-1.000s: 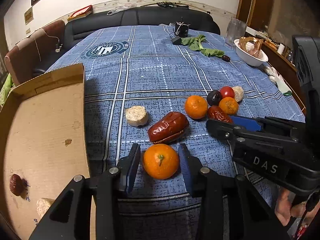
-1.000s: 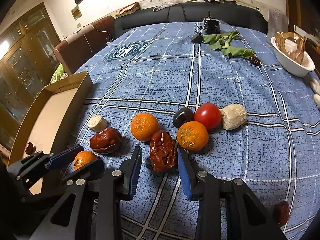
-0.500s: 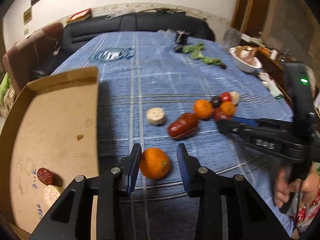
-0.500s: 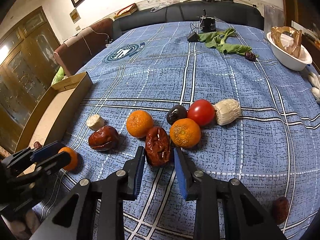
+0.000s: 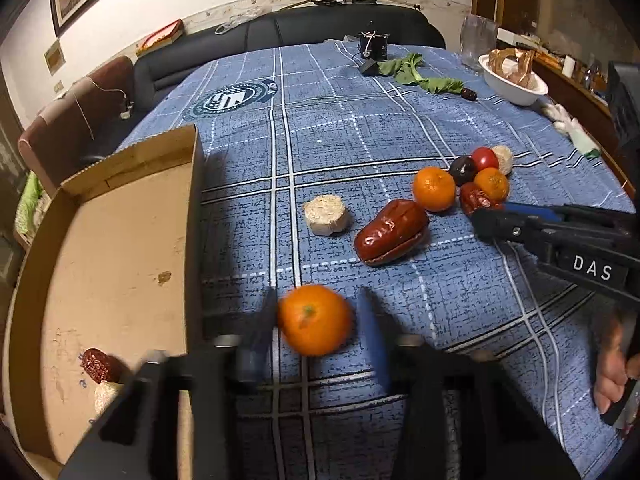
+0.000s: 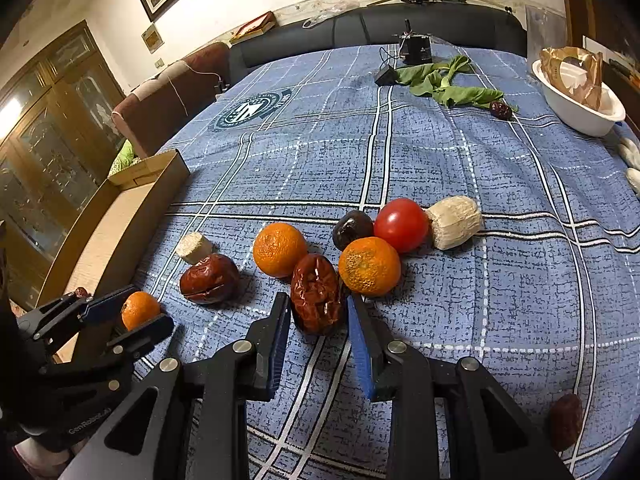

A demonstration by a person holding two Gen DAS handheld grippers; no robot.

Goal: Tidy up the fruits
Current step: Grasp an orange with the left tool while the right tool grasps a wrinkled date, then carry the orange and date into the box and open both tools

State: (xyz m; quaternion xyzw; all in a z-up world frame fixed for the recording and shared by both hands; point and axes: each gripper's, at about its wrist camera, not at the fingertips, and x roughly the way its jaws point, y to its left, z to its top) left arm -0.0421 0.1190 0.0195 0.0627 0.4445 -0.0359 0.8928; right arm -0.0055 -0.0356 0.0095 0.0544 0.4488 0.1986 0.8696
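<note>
A small orange [image 5: 315, 319] sits between the blue pads of the left gripper [image 5: 316, 328], just right of the cardboard box [image 5: 120, 240] wall — the left pad looks against the peel, a sliver of gap shows on the right, and blur makes it impossible to tell whether the jaws are clenched on it. From the right wrist view the same orange [image 6: 139, 309] shows between the left gripper's fingers [image 6: 132, 320], close to the box edge.

The right gripper [image 6: 318, 320] has its jaws apart around a wrinkled red date [image 6: 317, 292] lying on the blue plaid cloth [image 6: 440, 160]; gaps show on both sides, so nothing is grasped. Touching the date on its right is a second orange [image 6: 369, 266]; a third orange [image 6: 279, 249] sits just to its upper left. Behind them — a dark plum [image 6: 352, 229], a red tomato [image 6: 401, 224] and a pale corn-cob piece [image 6: 454, 222], all bunched together.

Farther left, a larger red date [image 5: 391, 232] and another cob piece [image 5: 326, 214] lie apart from the cluster, btwn it and the box. Inside the box, near its close corner, are a small date [image 5: 96, 362] and a cob piece [image 5: 106, 394], partly hidden by the gripper body.

At the far end of the cloth: green leaves [image 6: 444, 84], a white bowl [image 6: 576, 108], and a lone date [image 6: 500, 110]. One more date [image 6: 566, 420] lies at the near right edge.
</note>
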